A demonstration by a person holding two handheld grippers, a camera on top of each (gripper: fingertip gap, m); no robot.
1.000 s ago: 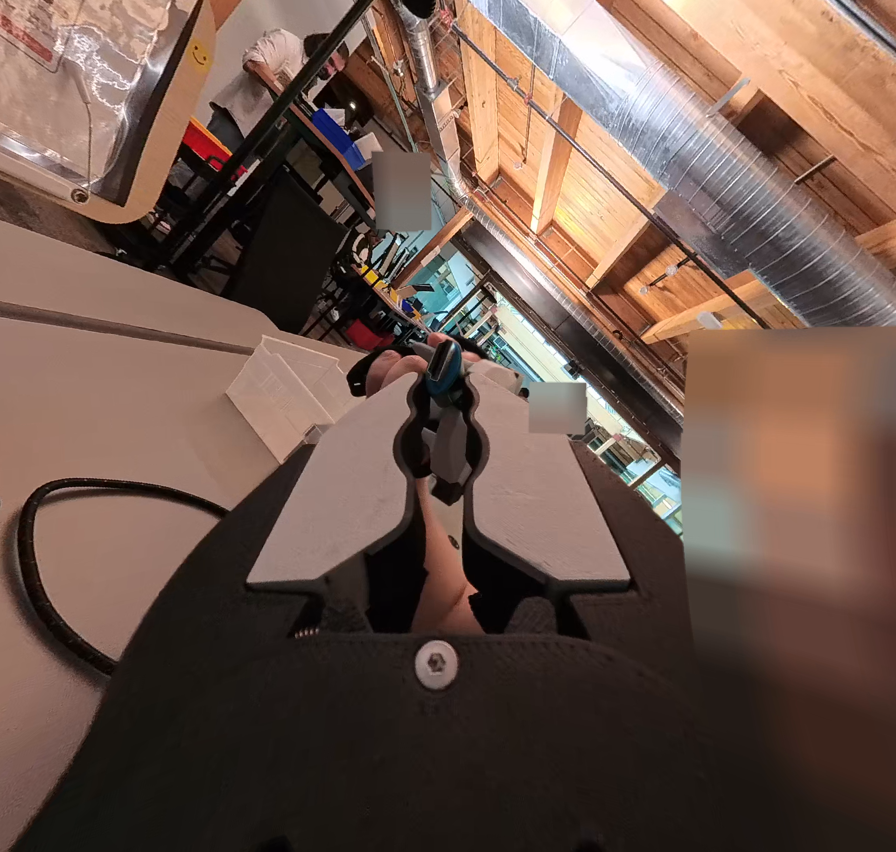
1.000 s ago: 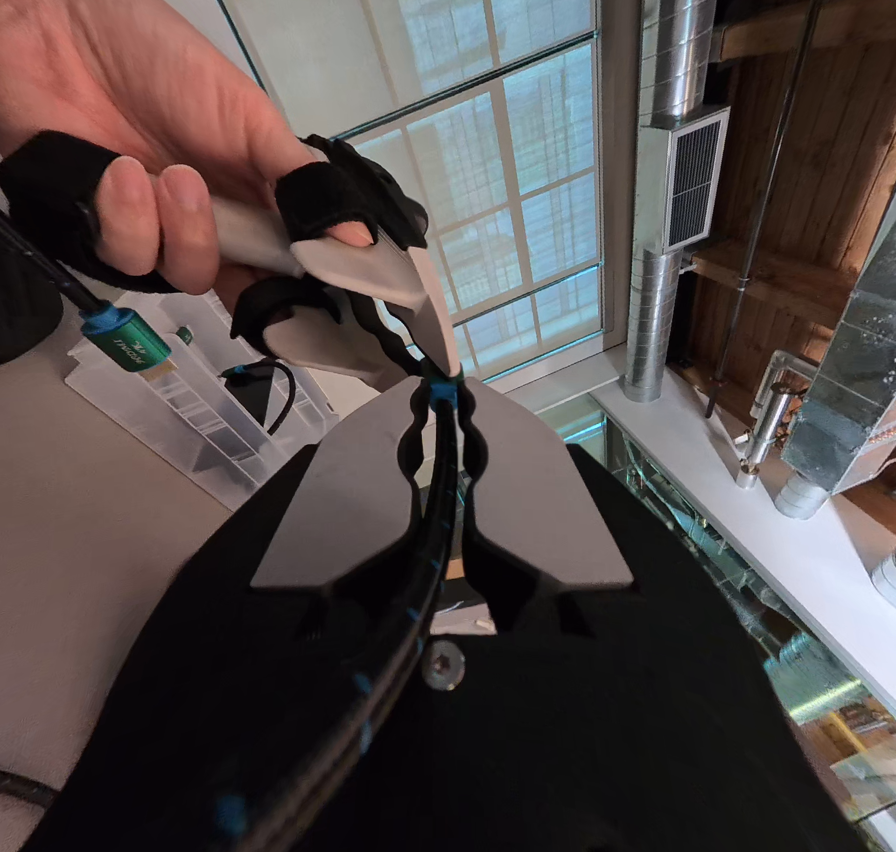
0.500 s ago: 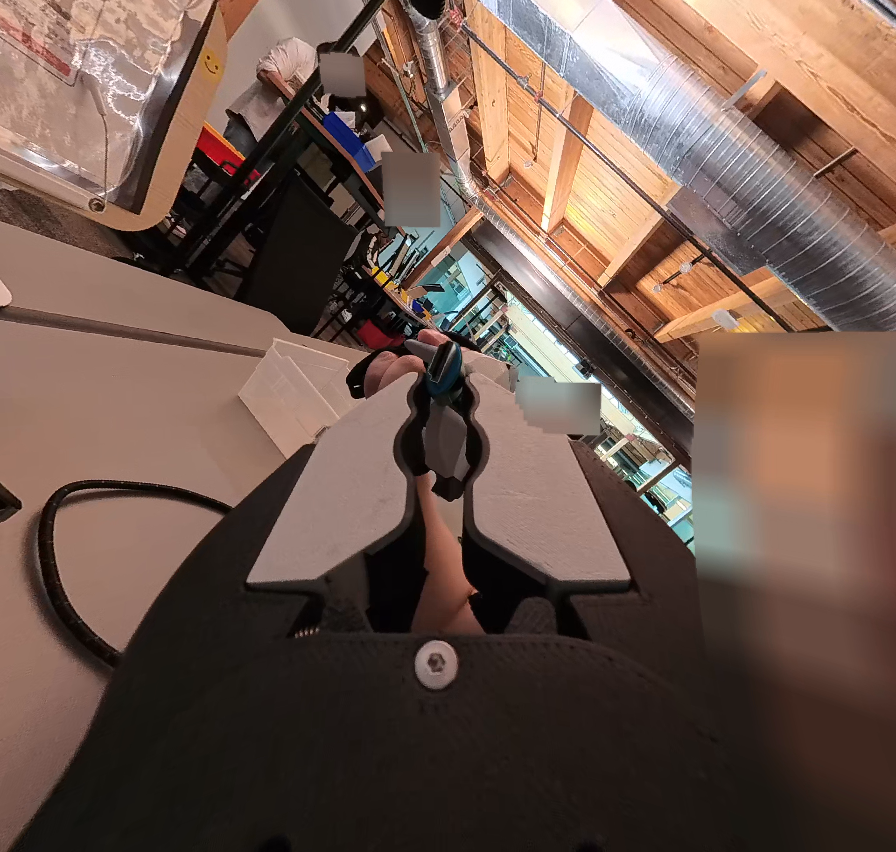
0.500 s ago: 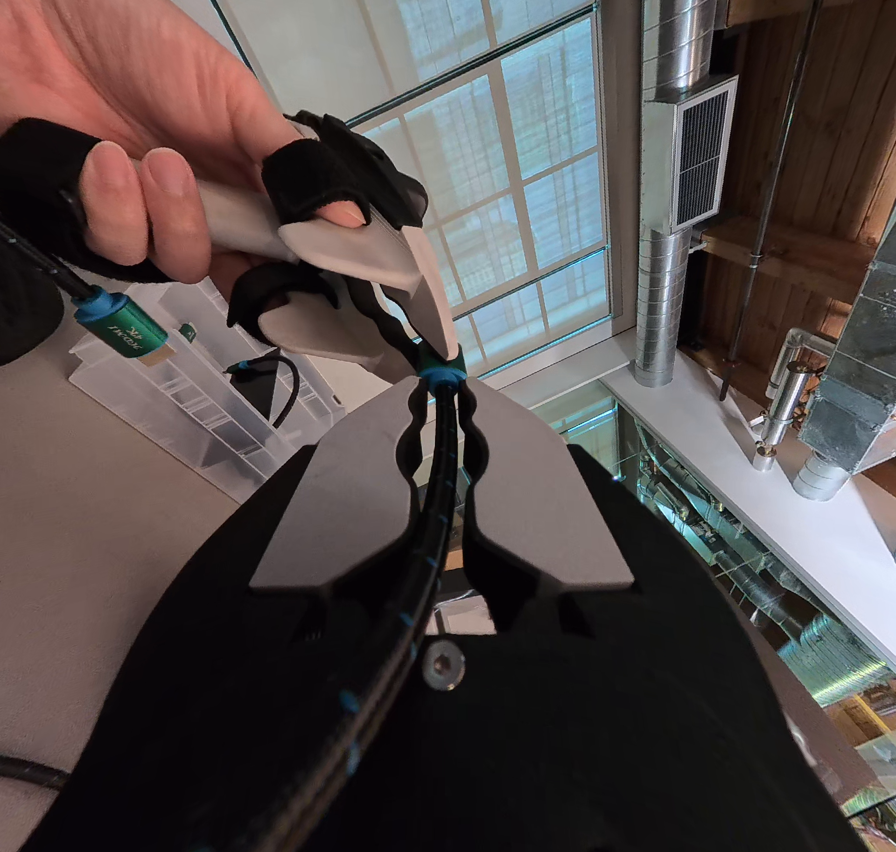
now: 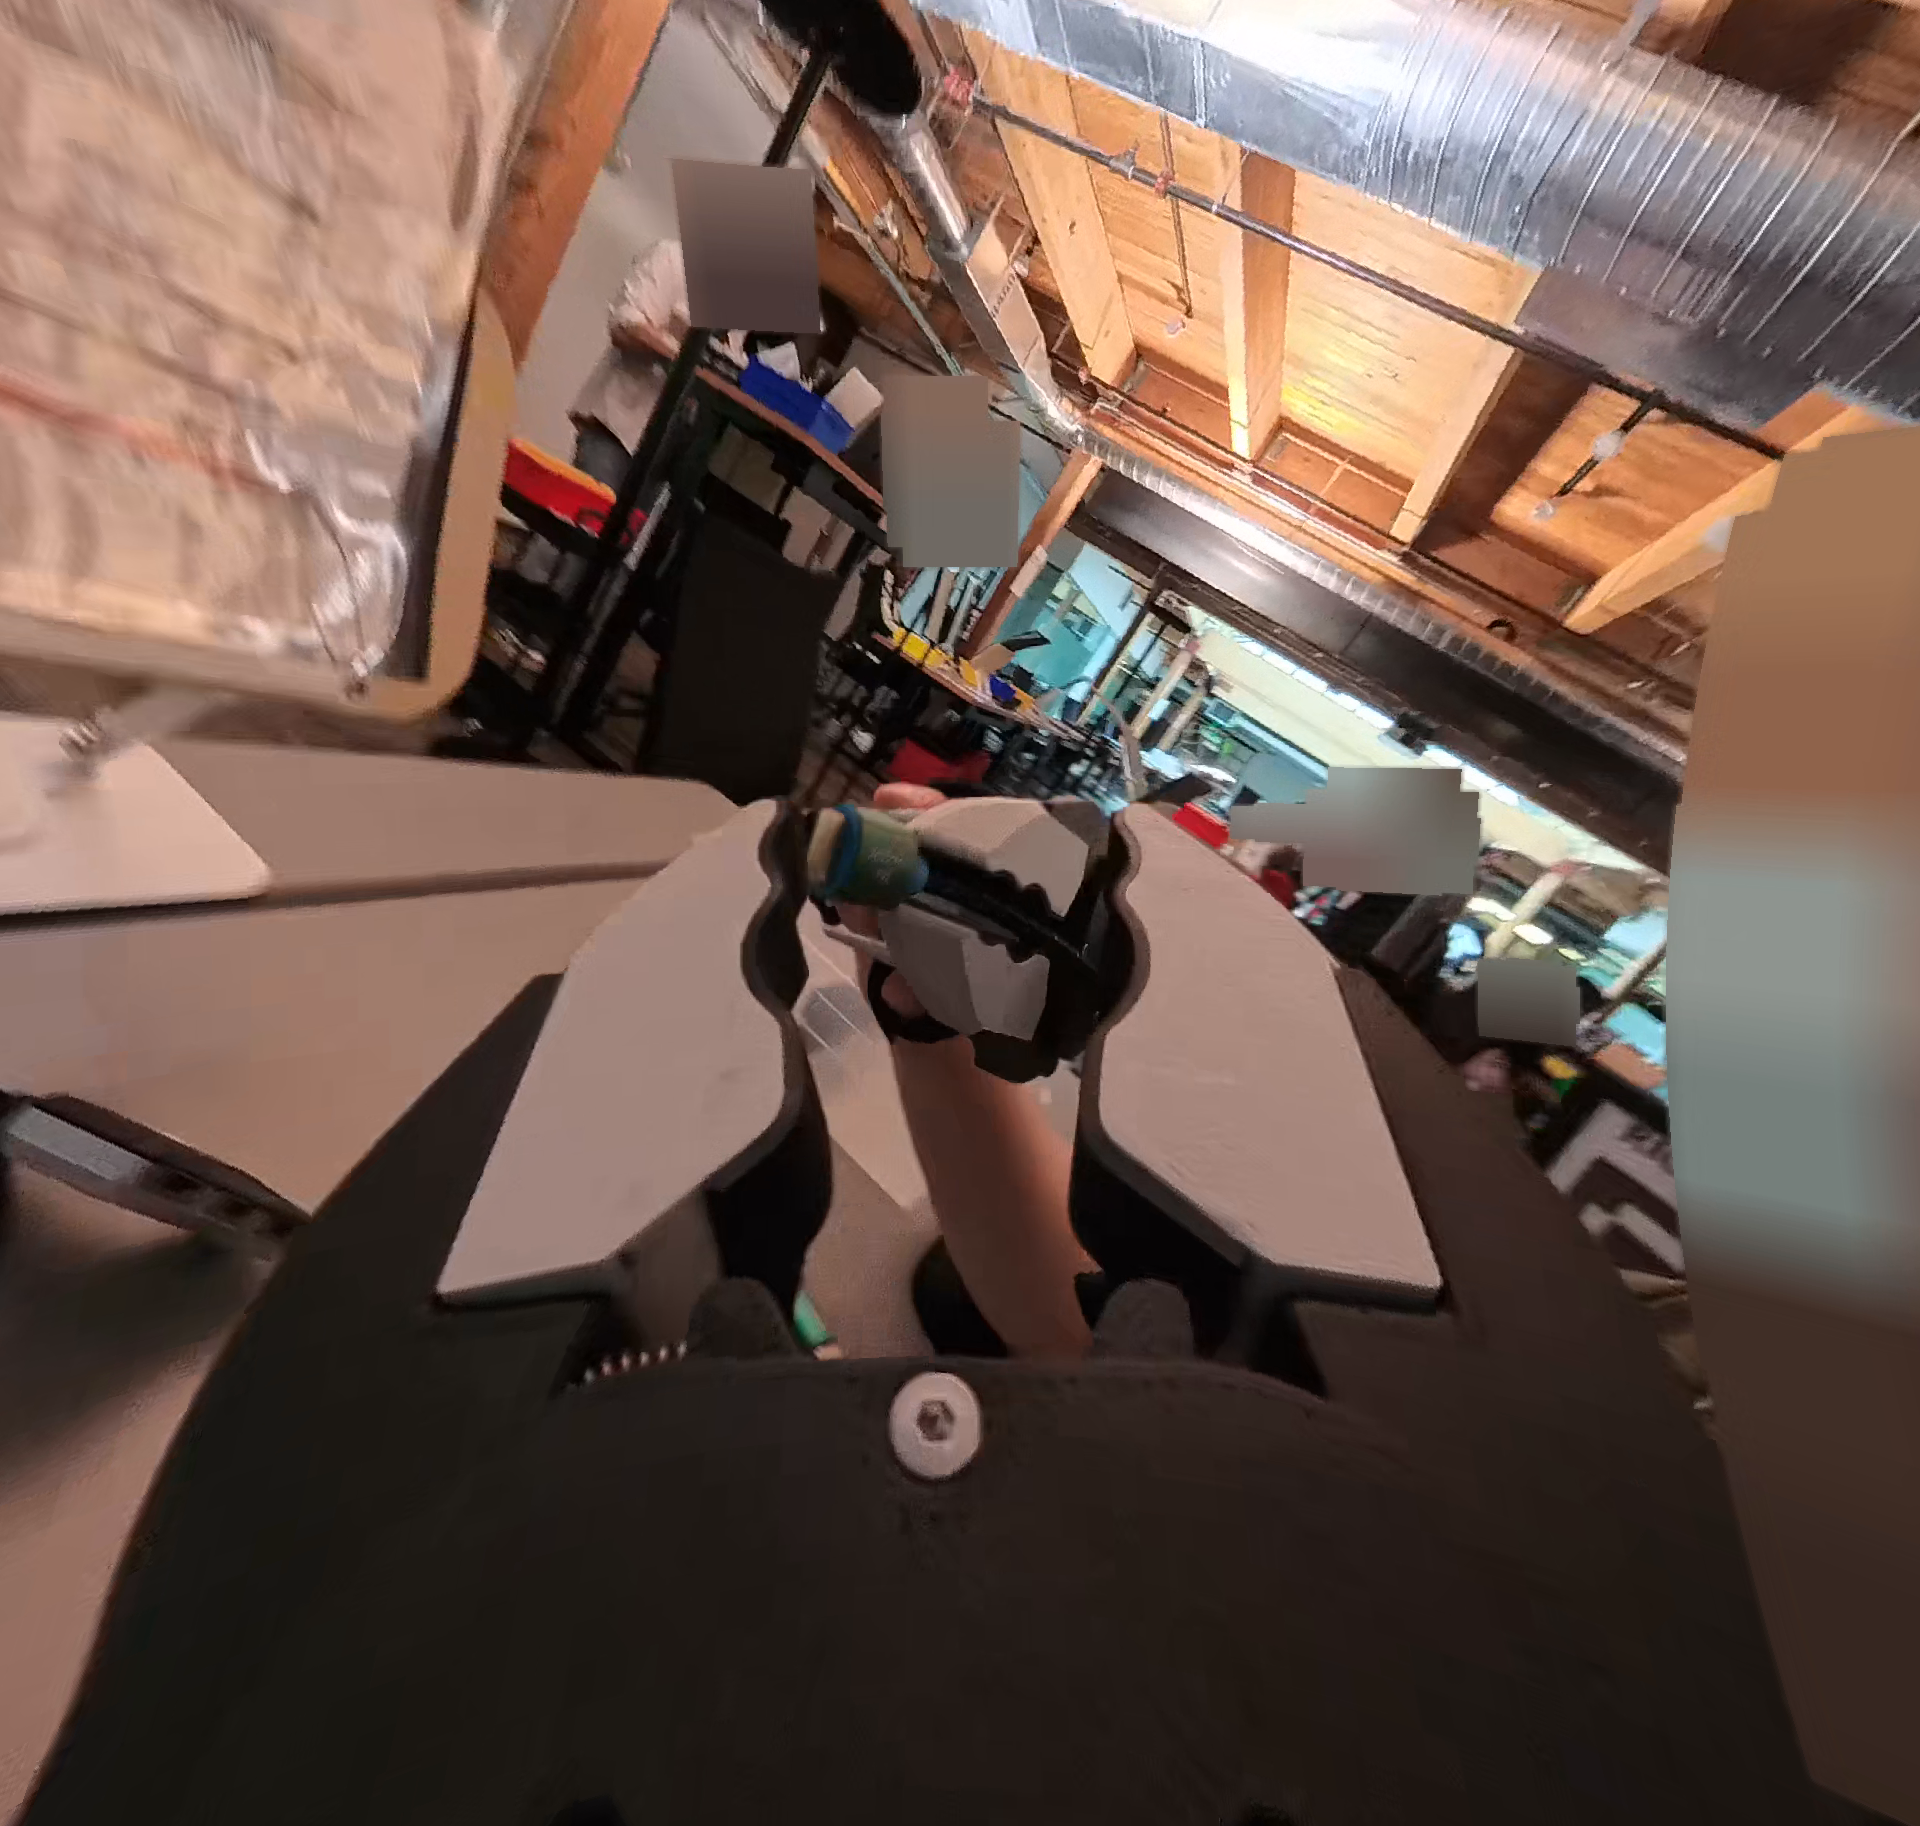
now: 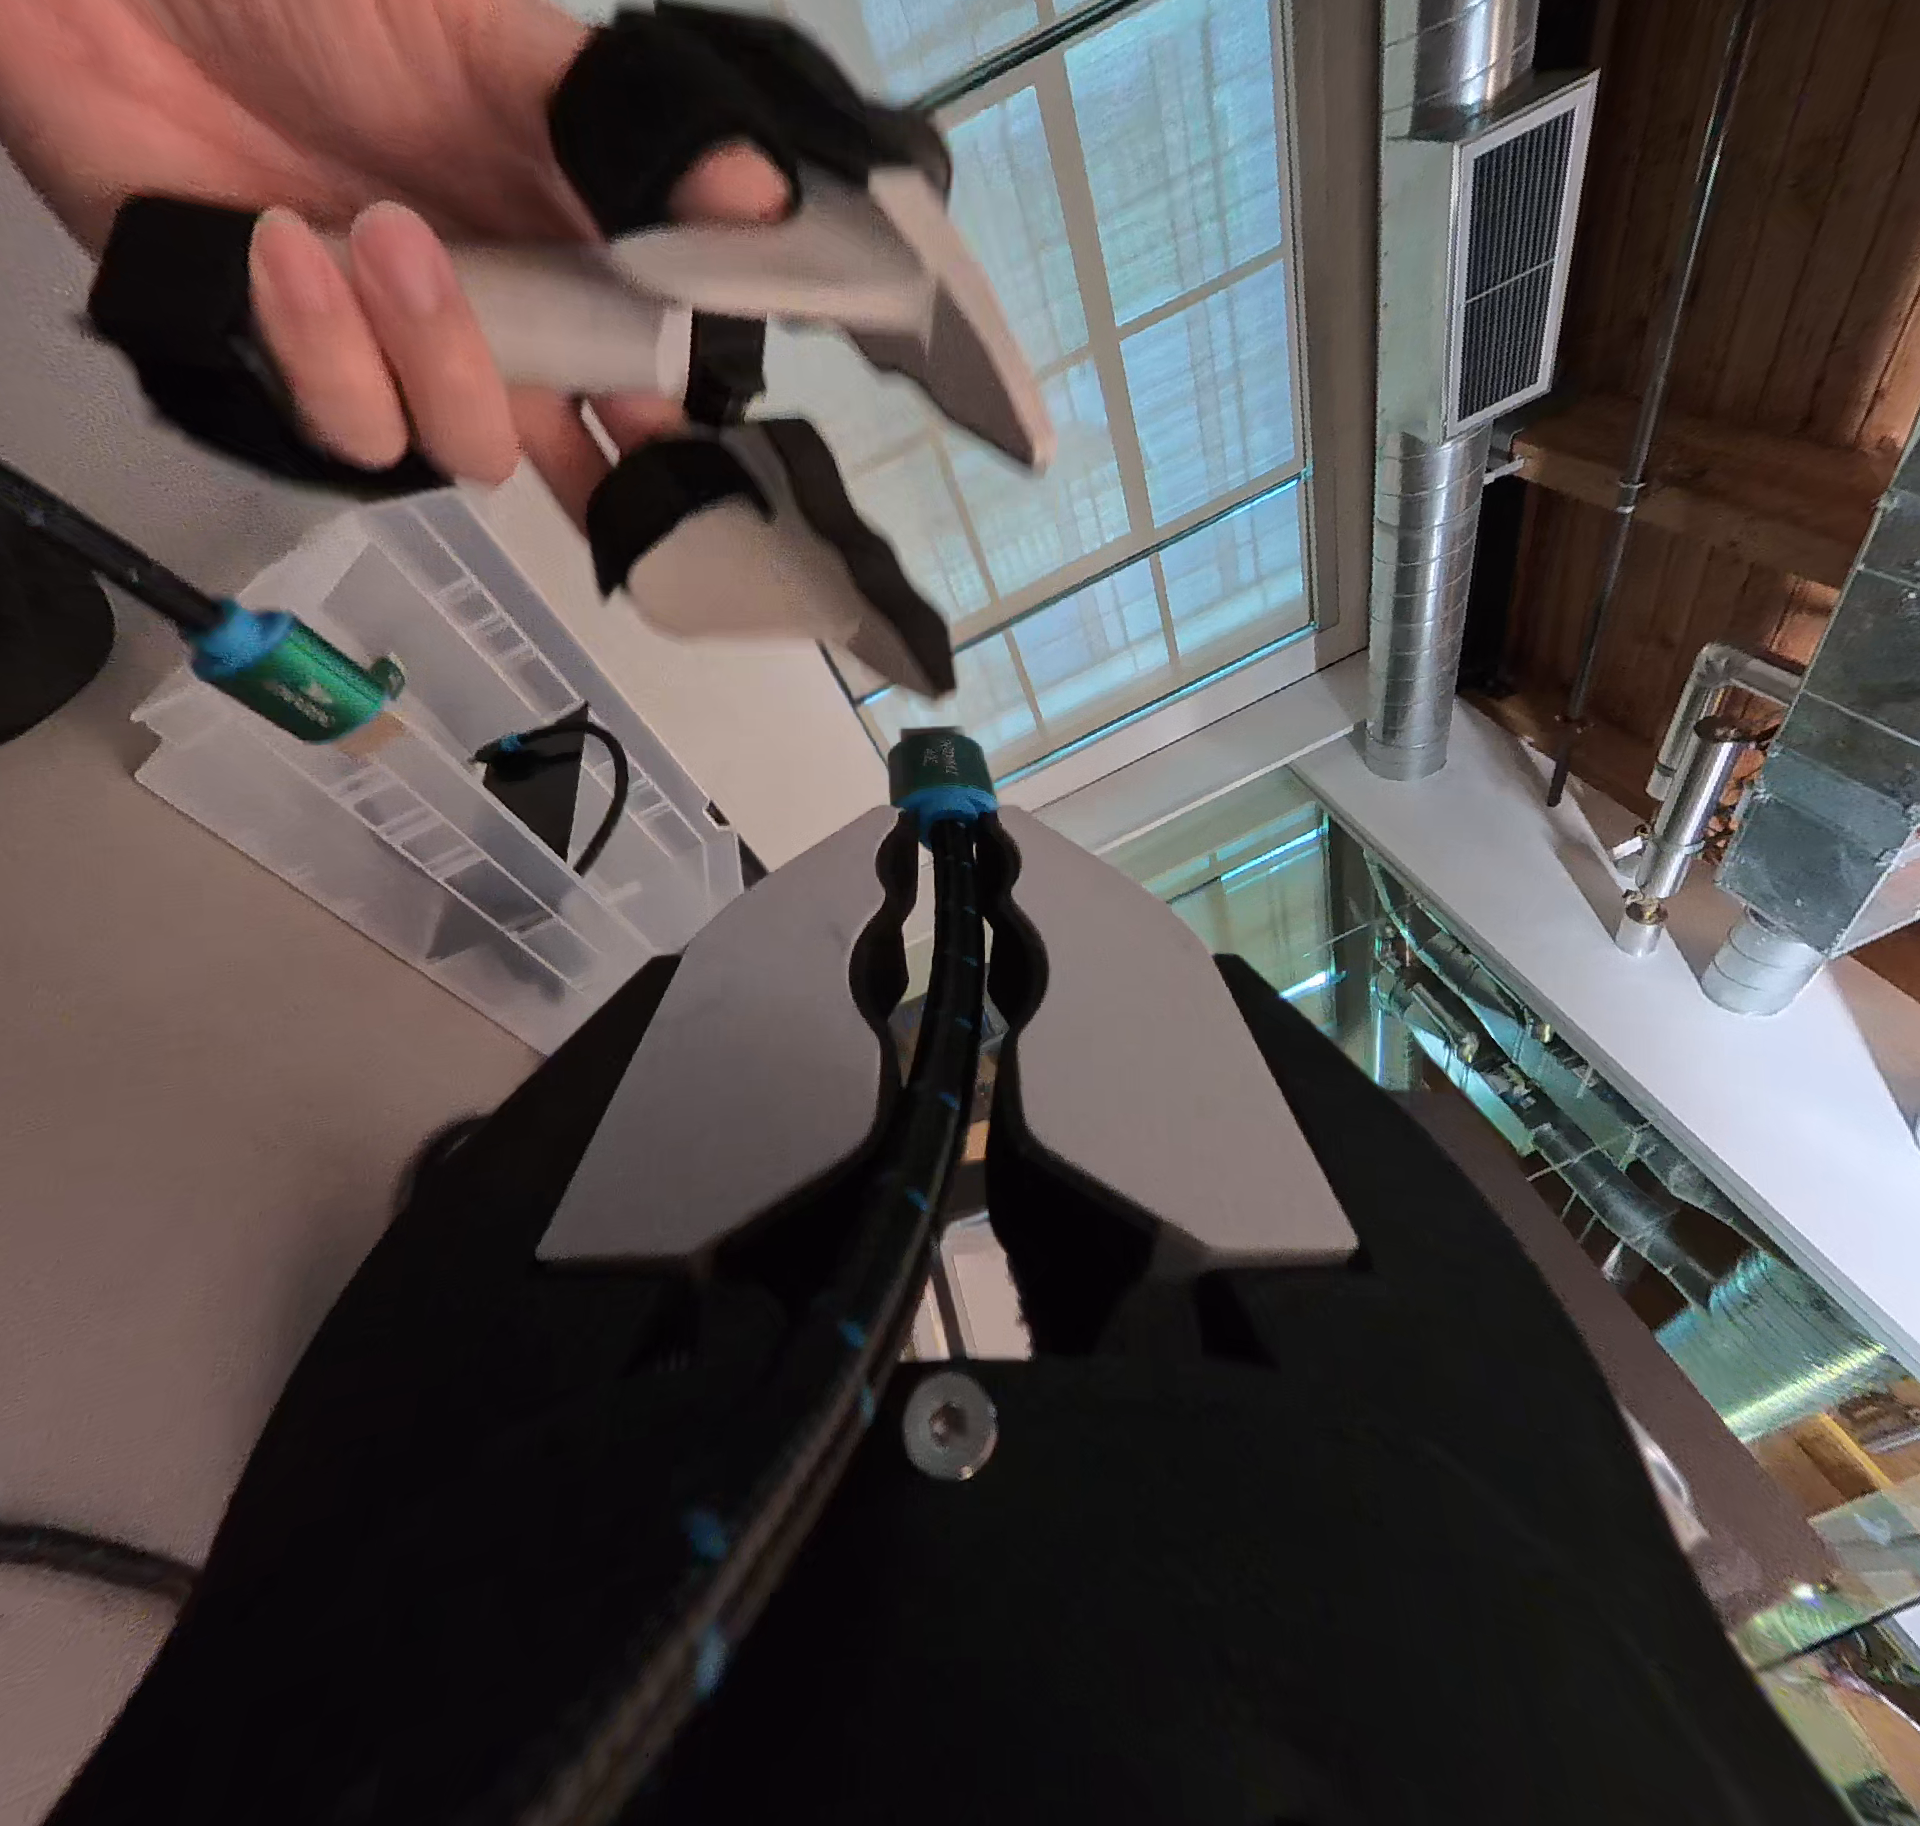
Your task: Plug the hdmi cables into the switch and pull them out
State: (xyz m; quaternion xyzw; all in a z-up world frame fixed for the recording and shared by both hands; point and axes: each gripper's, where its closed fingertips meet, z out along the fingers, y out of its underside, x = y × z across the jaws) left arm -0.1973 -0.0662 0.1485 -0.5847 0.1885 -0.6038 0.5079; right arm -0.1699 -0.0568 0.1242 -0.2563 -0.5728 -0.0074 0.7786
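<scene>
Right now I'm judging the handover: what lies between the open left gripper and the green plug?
Nothing: in the right wrist view, only distant window shows between the left gripper and the green plug.

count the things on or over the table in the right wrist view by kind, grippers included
green hdmi plugs: 2, one at the right gripper's fingers, one hanging free on the left
grippers: 2, the right one and the left gripper
clear plastic organizer boxes: 1
total: 5
</scene>
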